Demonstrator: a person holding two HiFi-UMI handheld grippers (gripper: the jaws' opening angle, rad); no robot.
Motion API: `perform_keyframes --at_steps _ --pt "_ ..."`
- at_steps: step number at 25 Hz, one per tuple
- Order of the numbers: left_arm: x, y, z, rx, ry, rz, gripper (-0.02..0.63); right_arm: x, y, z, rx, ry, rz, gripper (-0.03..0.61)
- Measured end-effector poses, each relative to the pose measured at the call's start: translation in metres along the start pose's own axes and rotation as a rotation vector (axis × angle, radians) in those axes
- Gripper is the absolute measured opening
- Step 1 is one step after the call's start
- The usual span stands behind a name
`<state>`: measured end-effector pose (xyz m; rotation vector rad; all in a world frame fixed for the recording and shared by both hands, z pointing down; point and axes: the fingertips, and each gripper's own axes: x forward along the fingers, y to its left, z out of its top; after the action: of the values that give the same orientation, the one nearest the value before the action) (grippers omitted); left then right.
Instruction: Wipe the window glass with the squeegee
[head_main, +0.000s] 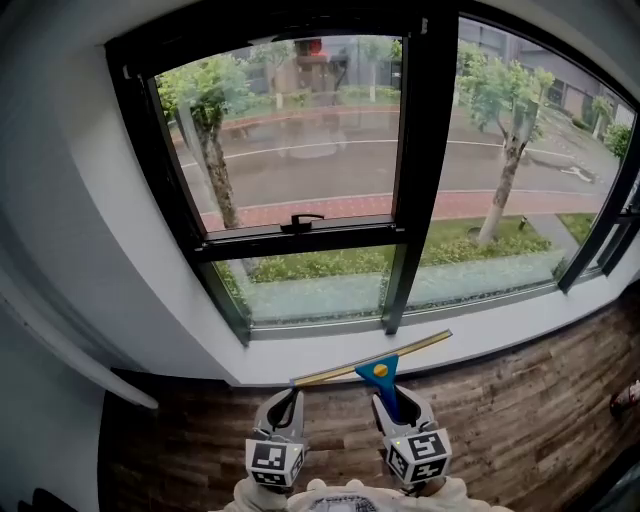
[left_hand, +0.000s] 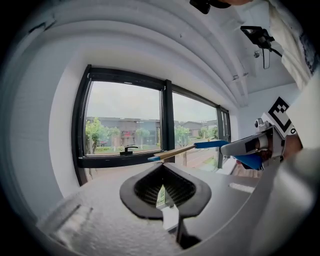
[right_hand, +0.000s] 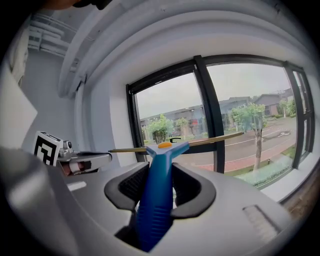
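A squeegee (head_main: 372, 361) with a blue handle and a thin brass-coloured blade points toward the black-framed window glass (head_main: 300, 130). My right gripper (head_main: 391, 396) is shut on its blue handle (right_hand: 157, 192); the blade (right_hand: 210, 138) lies crosswise, a little tilted, short of the glass at about sill height. My left gripper (head_main: 287, 402) hangs just left of it, shut with nothing between its pads. In the left gripper view the left gripper (left_hand: 162, 176) is shut and empty, with the squeegee (left_hand: 180, 151) passing to its right.
A black latch handle (head_main: 300, 220) sits on the crossbar of the left window section. A thick black mullion (head_main: 420, 170) separates it from the wide right pane (head_main: 520, 150). A white sill (head_main: 500, 335) runs below, above the dark wood-plank floor (head_main: 520, 420). White wall (head_main: 90, 260) lies left.
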<state>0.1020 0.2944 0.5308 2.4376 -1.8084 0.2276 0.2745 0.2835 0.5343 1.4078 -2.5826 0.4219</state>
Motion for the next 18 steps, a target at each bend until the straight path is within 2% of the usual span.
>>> perform_keyframes --at_steps 11,14,18 --pt "0.032 0.010 0.000 0.021 -0.002 0.012 0.000 0.024 -0.020 0.007 0.013 -0.014 0.013 0.146" --pt "0.059 0.031 0.005 0.021 -0.007 -0.003 0.000 0.055 -0.025 0.013 0.018 -0.005 0.001 0.146" --pt "0.112 0.083 0.007 0.024 -0.004 -0.021 0.000 0.123 -0.028 0.025 0.022 0.006 -0.020 0.146"
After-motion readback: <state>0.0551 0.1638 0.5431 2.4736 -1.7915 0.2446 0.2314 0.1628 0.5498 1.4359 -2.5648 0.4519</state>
